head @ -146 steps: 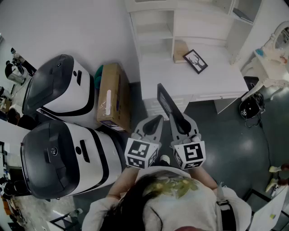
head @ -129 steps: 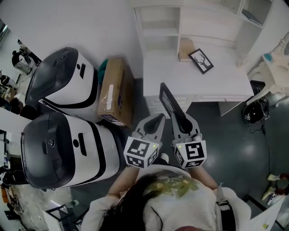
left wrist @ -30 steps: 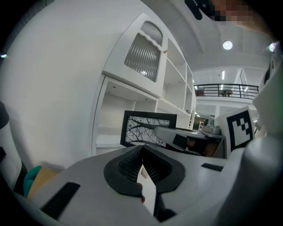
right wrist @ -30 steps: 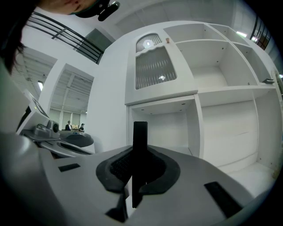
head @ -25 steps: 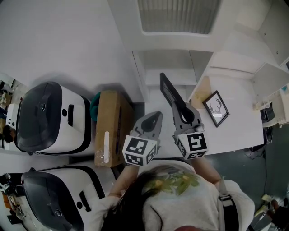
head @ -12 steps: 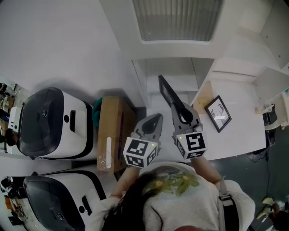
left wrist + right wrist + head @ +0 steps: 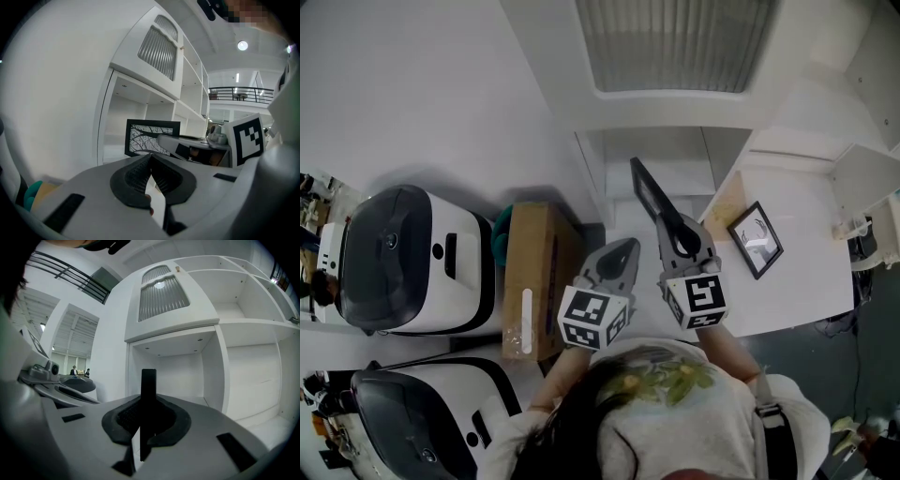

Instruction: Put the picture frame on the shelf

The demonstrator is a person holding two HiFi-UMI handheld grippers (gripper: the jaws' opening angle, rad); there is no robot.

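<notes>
1. Head view: The right gripper [image 7: 673, 228] is squeezed tight on the black picture frame [image 7: 646, 191]. The frame sticks out from it toward 11 o'clock, with its thin edge up. The frame's far tip is up in the air, just in front of the open white shelf [image 7: 654, 153], which lies at 12 o'clock from it. The left gripper [image 7: 623, 249] sits close by at 8 o'clock from the right one and carries nothing. A second frame [image 7: 756, 238] lies flat on the white desk [image 7: 797, 281] at 3 o'clock. A cardboard box [image 7: 530, 281] stands on the floor at 9 o'clock.

2. Left gripper view: The left gripper [image 7: 151, 157] has its jaws pressed together with nothing between them. The picture frame [image 7: 151, 136] shows at 12 o'clock, its branch drawing facing this way.

3. Right gripper view: The right gripper [image 7: 146, 404] clamps the frame [image 7: 148, 380], which stands up straight like a dark bar. The empty shelf [image 7: 183, 373] opens right behind it.

4. I think the step now is carrying the frame to the shelf. Next, the frame likely needs to go forward into that opening, come down until its bottom edge rests on the board, and stand steady before the jaws let go.
</notes>
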